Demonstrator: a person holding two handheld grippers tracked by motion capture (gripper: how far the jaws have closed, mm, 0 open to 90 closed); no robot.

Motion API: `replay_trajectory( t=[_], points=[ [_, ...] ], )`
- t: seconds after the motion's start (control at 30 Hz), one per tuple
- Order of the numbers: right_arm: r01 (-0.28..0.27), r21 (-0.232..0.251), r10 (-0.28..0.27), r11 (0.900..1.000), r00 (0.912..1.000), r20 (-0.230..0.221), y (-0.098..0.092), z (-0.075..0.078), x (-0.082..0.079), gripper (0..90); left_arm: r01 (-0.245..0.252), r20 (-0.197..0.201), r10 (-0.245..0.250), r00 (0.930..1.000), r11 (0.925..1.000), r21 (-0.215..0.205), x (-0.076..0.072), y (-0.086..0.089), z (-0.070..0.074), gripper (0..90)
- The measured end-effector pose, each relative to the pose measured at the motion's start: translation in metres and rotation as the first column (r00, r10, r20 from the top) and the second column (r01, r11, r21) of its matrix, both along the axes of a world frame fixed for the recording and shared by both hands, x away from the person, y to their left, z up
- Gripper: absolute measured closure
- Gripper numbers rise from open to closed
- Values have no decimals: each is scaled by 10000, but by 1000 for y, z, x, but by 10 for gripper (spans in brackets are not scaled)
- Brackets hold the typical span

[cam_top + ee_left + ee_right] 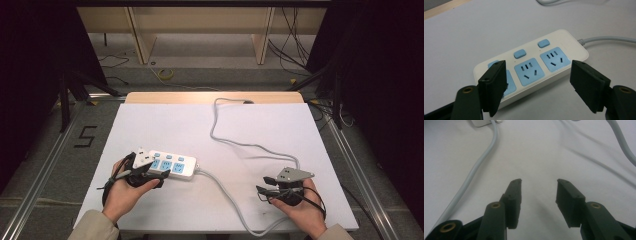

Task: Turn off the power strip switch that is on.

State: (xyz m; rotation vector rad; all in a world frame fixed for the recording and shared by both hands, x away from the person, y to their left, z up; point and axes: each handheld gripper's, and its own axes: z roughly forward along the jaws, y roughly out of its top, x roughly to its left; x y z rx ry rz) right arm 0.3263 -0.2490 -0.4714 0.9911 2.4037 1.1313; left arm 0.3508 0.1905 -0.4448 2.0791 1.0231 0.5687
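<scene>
A white power strip (172, 165) with blue sockets and blue buttons lies on the white table top, left of the middle. My left gripper (152, 173) is open at the strip's left end. In the left gripper view the jaws stand wide apart on either side of the power strip (531, 67), one jaw over the nearest socket. Its grey cable (240, 142) runs right, loops along the front edge and goes back to the far edge. My right gripper (263, 186) hovers open at the front right, with nothing between its fingers (514, 200); the grey cable (477, 167) passes to its left.
The white board (165, 120) covers a wooden table with a strip of wood bare at the far edge. Black curtains stand on both sides, and a wooden frame and loose wires lie on the floor beyond. A "5" mark (86, 136) is on the floor at the left.
</scene>
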Motion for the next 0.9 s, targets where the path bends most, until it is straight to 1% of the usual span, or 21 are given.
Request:
replay_trajectory(
  t=[0.03, 0.13, 0.17, 0.23, 0.33, 0.37, 0.47, 0.5, 0.67, 0.87, 0.9],
  points=[
    [-4, -1, 4, 10000, 10000, -7, 0, 0, 0, 560, 4, -32, -4, 10000, 10000, 46, -1, 2, -1, 292],
    [-30, -15, 30, 10000, 10000, 1, 1, 0, 0, 560, -137, -25, 137, 9999, 9999, -83, -3, 5, -4, 290],
    [-34, -18, 34, 10000, 10000, -1, 1, 0, 0, 560, -179, -79, 179, 9998, 9998, -14, -4, 6, -5, 287],
    [-38, -22, 38, 10000, 10000, -2, 1, 0, 0, 560, -260, -128, 259, 9996, 9996, -77, -5, 7, -7, 277],
    [-38, -19, 38, 10000, 10000, 2, 1, 0, 0, 560, -217, -213, 217, 9995, 9998, 26, -8, 8, -11, 269],
    [-39, -23, 39, 10000, 10000, 5, 0, 0, 0, 560, -209, -200, 209, 9996, 9998, -14, -9, 8, -12, 268],
    [-39, -16, 39, 10000, 10000, 3, 0, 0, 0, 560, -112, -173, 113, 9998, 9999, 52, -12, 9, -13, 266],
    [-38, -15, 38, 10000, 10000, 3, 0, 0, 0, 560, -127, -145, 127, 9998, 9999, -25, -13, 8, -14, 265],
    [-84, -29, 84, 10000, 10000, -7, 1, -1, 0, 560, -130, 84, 131, 9999, 9999, -59, -15, 9, -14, 265],
    [-67, -30, 67, 10000, 10000, 14, 1, -1, 0, 560, -124, 58, 124, 9999, 9999, -77, -16, 8, -16, 265],
    [-70, -33, 70, 10000, 10000, 18, 1, -1, 0, 560, -79, 34, 79, 10000, 10000, -17, -16, 8, -16, 264]
  ],
)
